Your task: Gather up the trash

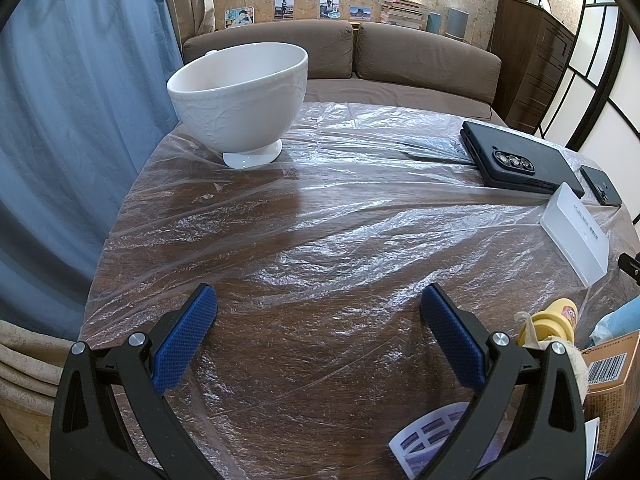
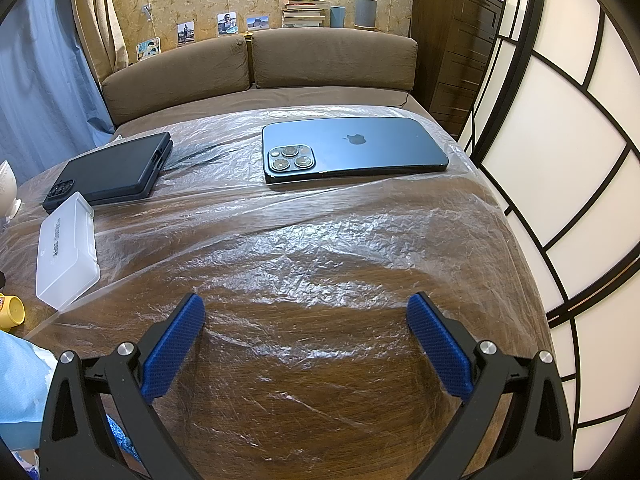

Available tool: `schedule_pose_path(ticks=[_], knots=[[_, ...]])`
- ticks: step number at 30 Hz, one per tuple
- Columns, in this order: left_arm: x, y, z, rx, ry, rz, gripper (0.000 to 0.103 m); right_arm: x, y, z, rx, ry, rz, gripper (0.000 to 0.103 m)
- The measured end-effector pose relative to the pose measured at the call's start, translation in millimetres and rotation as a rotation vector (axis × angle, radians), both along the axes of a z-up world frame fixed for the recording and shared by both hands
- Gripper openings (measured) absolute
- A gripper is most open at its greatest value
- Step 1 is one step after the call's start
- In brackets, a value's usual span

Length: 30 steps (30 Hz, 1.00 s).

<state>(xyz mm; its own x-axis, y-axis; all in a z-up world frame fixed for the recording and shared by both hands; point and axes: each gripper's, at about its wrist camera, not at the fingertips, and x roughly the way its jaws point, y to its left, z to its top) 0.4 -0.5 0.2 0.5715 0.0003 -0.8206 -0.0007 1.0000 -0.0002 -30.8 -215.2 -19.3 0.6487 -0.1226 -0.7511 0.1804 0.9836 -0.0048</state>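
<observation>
A wooden table (image 1: 256, 208) is covered by a thin clear plastic sheet (image 1: 340, 232). My left gripper (image 1: 318, 300) is open and empty above the near middle of the table. A printed paper scrap (image 1: 424, 436) lies under its right finger. A blue tissue (image 1: 618, 320), a yellow cup (image 1: 554, 318) and a cardboard box (image 1: 612, 376) sit at the right. My right gripper (image 2: 306, 308) is open and empty over the sheet (image 2: 320, 240). The blue tissue (image 2: 20, 384) and yellow cup (image 2: 10, 312) show at that view's left edge.
A white footed bowl (image 1: 240, 96) stands far left. A black cased phone (image 1: 520, 158) (image 2: 112, 168), a blue iPhone (image 2: 352, 148) and a white plastic box (image 1: 576, 232) (image 2: 66, 248) lie on the table. A brown sofa (image 1: 400, 60) is behind, a blue curtain (image 1: 72, 120) left, a panelled screen (image 2: 560, 160) right.
</observation>
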Motion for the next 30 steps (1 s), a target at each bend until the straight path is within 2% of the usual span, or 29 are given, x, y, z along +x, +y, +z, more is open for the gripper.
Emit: schedule_pose_path(ticks=[30], knots=[[3.0, 9.0, 0.4, 0.002, 0.002, -0.019, 0.102, -0.4, -5.6, 4.2, 0.002, 0.006, 0.002, 0.099]])
